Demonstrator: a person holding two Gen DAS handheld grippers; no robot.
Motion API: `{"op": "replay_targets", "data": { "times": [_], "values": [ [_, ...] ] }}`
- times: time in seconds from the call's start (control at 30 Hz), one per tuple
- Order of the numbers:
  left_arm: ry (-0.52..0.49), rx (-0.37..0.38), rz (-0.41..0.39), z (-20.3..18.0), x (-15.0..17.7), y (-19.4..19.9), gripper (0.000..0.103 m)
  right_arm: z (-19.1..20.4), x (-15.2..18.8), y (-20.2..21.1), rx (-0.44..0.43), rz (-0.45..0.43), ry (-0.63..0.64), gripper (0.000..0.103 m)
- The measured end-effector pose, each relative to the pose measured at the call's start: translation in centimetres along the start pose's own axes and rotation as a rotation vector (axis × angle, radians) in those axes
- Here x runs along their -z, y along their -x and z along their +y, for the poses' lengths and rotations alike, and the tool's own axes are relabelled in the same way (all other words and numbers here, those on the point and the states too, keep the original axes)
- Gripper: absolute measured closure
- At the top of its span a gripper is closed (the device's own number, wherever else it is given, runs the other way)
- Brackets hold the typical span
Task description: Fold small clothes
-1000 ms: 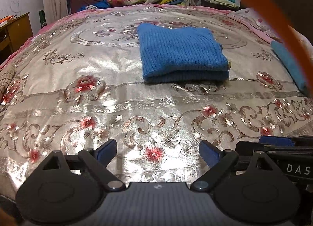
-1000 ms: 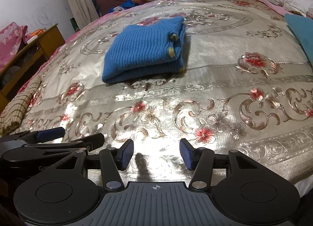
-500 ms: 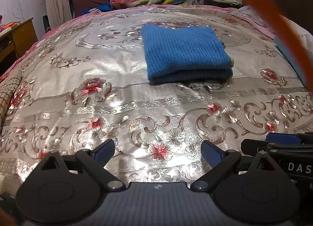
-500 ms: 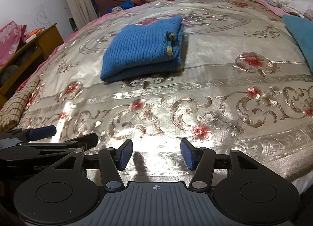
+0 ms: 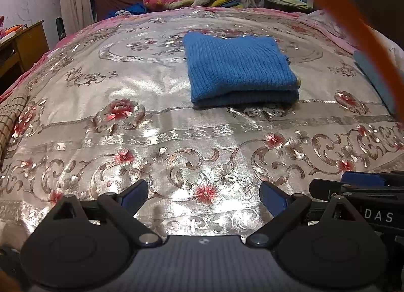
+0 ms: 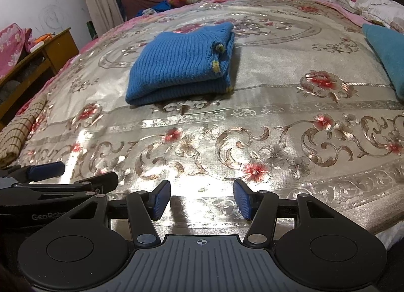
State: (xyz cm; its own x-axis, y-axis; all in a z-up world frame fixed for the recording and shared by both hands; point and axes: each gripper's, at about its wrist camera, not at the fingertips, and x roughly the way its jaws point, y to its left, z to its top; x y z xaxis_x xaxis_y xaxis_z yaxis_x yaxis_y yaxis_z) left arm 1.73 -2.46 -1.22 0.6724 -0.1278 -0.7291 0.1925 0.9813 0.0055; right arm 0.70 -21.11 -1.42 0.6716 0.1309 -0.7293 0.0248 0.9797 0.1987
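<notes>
With both the left gripper (image 5: 204, 197) and right gripper (image 6: 202, 199) released and empty, a careless regrasp risks unfolding the folded blue ribbed-knit sweater (image 5: 240, 69) on the silvery floral bedspread (image 5: 151, 120).

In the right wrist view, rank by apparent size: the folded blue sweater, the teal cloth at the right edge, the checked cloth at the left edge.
1. Folded blue sweater.
2. Teal cloth and checked cloth: both cropped by the frame, so unranked.

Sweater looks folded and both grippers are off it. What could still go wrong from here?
The folded sweater shows loose yellow-trimmed edges at its right side; a nudge might undo the fold. The bedspread looks slick, so the bundle may slide. The left gripper and right gripper, both open, sit close and could clash.
</notes>
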Motion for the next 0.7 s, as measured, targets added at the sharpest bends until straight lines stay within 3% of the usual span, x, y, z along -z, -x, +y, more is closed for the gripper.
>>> {"op": "replay_targets", "data": {
  "times": [0.7],
  "values": [
    [0.001, -0.022, 0.007, -0.14, 0.22, -0.33, 0.0, 0.06, 0.09, 0.09, -0.008, 0.007, -0.011, 0.048]
  ]
}}
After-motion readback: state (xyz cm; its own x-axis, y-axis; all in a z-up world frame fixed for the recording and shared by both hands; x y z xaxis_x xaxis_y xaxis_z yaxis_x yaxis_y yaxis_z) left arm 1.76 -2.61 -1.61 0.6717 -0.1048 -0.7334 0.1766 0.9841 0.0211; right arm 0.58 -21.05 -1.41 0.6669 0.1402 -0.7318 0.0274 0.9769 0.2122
